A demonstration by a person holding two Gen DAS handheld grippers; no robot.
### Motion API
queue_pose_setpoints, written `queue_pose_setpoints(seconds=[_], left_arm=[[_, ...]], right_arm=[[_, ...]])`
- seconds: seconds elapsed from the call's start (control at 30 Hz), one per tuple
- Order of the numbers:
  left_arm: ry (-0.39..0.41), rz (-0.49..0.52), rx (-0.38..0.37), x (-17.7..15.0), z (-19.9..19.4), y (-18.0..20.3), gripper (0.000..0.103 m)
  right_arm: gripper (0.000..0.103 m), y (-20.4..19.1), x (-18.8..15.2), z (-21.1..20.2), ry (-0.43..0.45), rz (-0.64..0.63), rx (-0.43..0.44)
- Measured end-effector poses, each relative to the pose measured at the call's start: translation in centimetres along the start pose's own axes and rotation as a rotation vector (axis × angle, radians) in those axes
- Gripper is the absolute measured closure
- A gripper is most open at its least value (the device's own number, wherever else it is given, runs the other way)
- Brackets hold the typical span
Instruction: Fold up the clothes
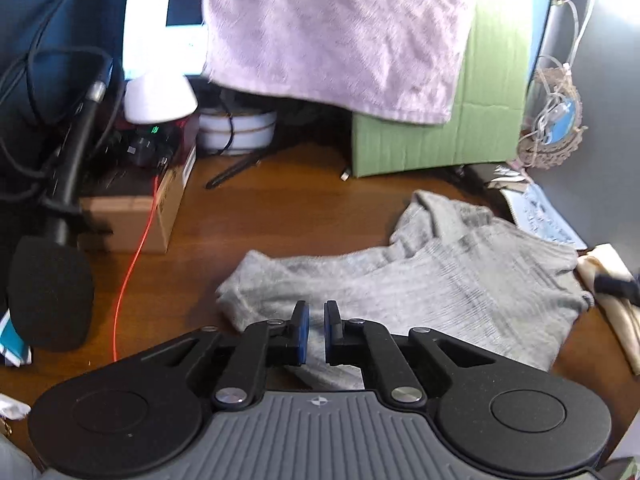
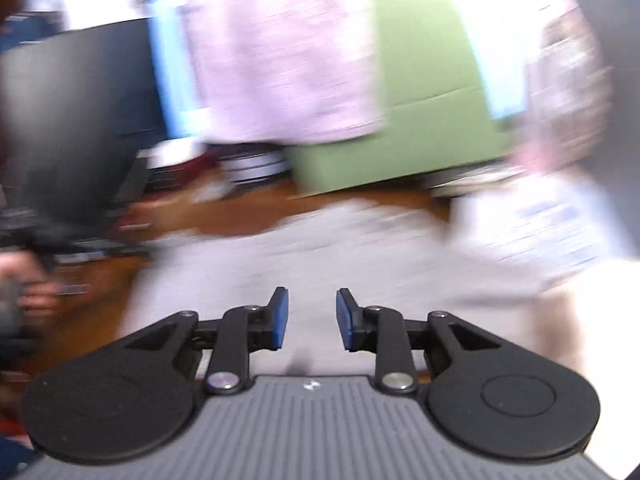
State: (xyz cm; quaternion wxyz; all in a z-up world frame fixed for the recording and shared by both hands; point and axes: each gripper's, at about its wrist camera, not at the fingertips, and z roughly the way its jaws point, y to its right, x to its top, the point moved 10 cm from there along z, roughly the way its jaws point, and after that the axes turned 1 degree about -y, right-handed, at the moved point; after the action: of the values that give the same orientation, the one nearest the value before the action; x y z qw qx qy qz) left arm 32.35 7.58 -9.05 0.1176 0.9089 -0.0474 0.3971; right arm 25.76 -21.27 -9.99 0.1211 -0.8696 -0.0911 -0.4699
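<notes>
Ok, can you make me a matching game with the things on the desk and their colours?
Things:
1. rumpled knit sweater
2. fluffy towel hanging at the back
3. cardboard box under the towel
4. foam-covered microphone

Colours:
A. green
B. black
C. grey
D. pale pink

Pairs: 1-C, 2-D, 3-A, 4-B

Black tongs (image 1: pixel 316 332), blue pads (image 2: pixel 279 318), silver screws.
</notes>
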Motion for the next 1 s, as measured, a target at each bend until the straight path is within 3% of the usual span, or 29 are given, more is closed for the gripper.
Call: queue_pose_setpoints(seconds=[0.1,0.2,0.37,0.53,0.87,0.93,0.97,1.0], left_arm=[[0.013,0.006,-0.008,0.2,-0.2,0.4,0.097],[0.004,-0.006,-0.011,-0.2,-0.1,0.4,0.097],[-0.016,-0.023,-0.008,-0.8,0.2,0.2,0.097],[-0.032,-0.019,-0.012,-1.2,0.3,0.4,0.094],[-0.029,0.001,-0.013,-1.0,-0.1,0.5,0.09],[-0.03,0.003,-0.019,-0.9,0.0,0.7,0.089],[-0.029,0.004,-0.021,-0.9,0.0,0.8,0.089],[-0.027,0.006,-0.023,-0.9,0.0,0.9,0.089]], right_arm=[[0.068,7.2,1.8,0.3,-0.03,-0.036,-0.182],[0.068,11.2,2.9,2.1,-0.149,-0.189,-0.28],[0.068,12.4,2.4,5.3,-0.299,-0.384,-0.18],[0.071,13.2,1.6,7.9,-0.39,-0.497,-0.187],[0.072,11.6,1.9,7.4,-0.385,-0.584,-0.096],[0.083,11.7,1.4,7.9,-0.422,-0.572,-0.078],[0.099,11.8,1.1,8.2,-0.441,-0.566,-0.068],[0.101,11.8,0.9,8.3,-0.454,-0.563,-0.069]])
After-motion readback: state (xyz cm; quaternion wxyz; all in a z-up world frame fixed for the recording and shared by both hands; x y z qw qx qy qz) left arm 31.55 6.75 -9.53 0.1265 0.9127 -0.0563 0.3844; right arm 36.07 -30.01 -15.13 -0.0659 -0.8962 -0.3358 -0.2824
